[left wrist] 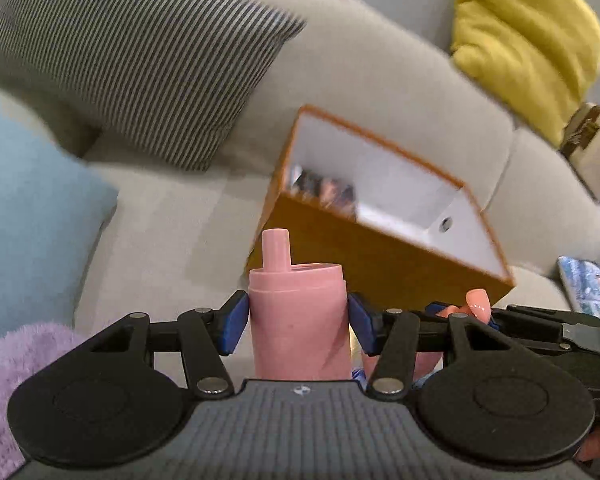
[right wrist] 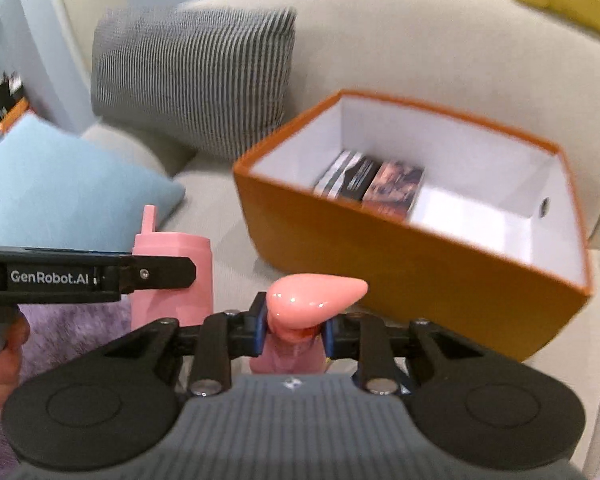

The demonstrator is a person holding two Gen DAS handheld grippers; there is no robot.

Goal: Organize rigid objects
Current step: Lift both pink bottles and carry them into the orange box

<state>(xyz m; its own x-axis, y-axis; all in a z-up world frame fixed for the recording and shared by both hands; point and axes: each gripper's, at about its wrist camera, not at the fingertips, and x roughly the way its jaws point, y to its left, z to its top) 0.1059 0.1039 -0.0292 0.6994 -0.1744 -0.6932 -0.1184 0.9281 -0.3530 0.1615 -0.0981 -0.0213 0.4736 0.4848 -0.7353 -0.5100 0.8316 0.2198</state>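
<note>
Two hard, light, slippery-looking things are squeezed around their middles: left gripper (left wrist: pixel 298 322) holds the pink bottle (left wrist: pixel 298 312), right gripper (right wrist: pixel 294 332) the shiny pink toy (right wrist: pixel 312 294).

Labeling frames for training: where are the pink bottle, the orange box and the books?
pink bottle (left wrist: pixel 298 320): left wrist view, body between the fingers.
orange box (right wrist: pixel 400 264): right wrist view, front wall.
books (right wrist: pixel 374 184): right wrist view, top covers.

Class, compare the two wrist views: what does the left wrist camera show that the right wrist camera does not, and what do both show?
Only the left wrist view shows the left tongs shut on the pink bottle head-on, and a yellow cushion in full. Only the right wrist view shows the right tongs gripping the glossy pink object and the books clearly. Both show the orange box, striped cushion and blue cushion.
</note>
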